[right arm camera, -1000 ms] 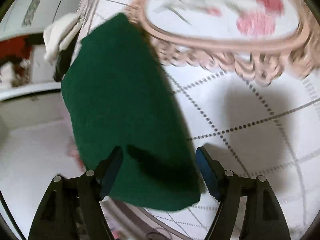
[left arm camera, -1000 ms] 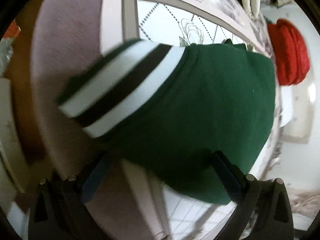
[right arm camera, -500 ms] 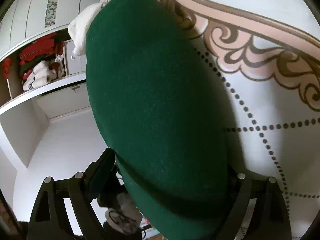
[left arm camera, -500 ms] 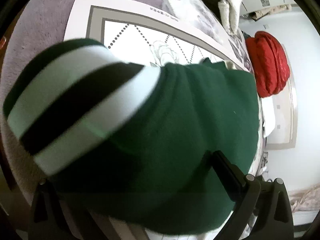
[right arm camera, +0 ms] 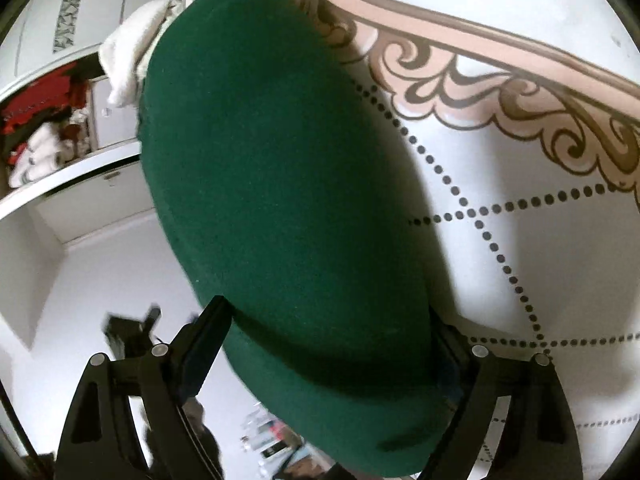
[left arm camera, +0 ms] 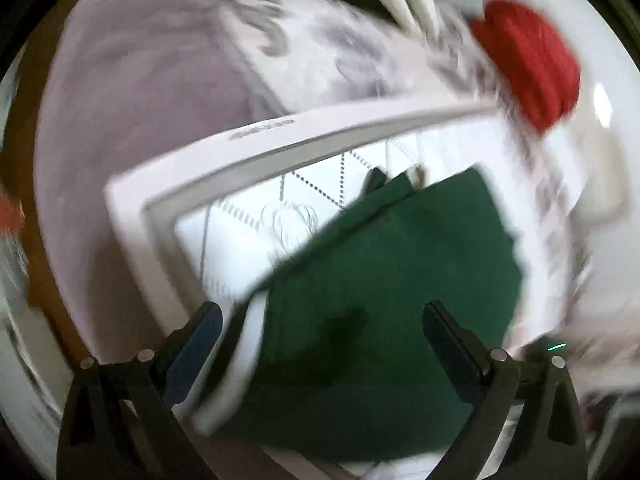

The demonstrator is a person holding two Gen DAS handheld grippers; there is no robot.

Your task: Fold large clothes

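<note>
- Seemingly well along, judged from the left wrist view: the green garment lies as a compact folded slab on the patterned bedspread, with a white striped band showing along its near-left edge. The picture is smeared, so fine detail is lost.
- The left gripper hangs above the slab with its fingers spread wide — the blue-padded one to the left of the white band, the other over the cloth's right part. Neither pad looks pressed on the fabric, so I judge it released.
- A red bundle sits well apart at the upper right, off the bedspread.
- From the right wrist view, the garment runs as a thick rounded fold from between the fingers up towards the scrolled border, its edge beside the dotted lattice.
- The right gripper straddles the near end of that fold with fingers wide; the cloth fills the gap, yet no pinch shows.
- A shelf holding red and white clothes stands at the left.
- What seems left — perhaps squaring the bundle, or putting it away; whether another fold is wanted I cannot tell.
</note>
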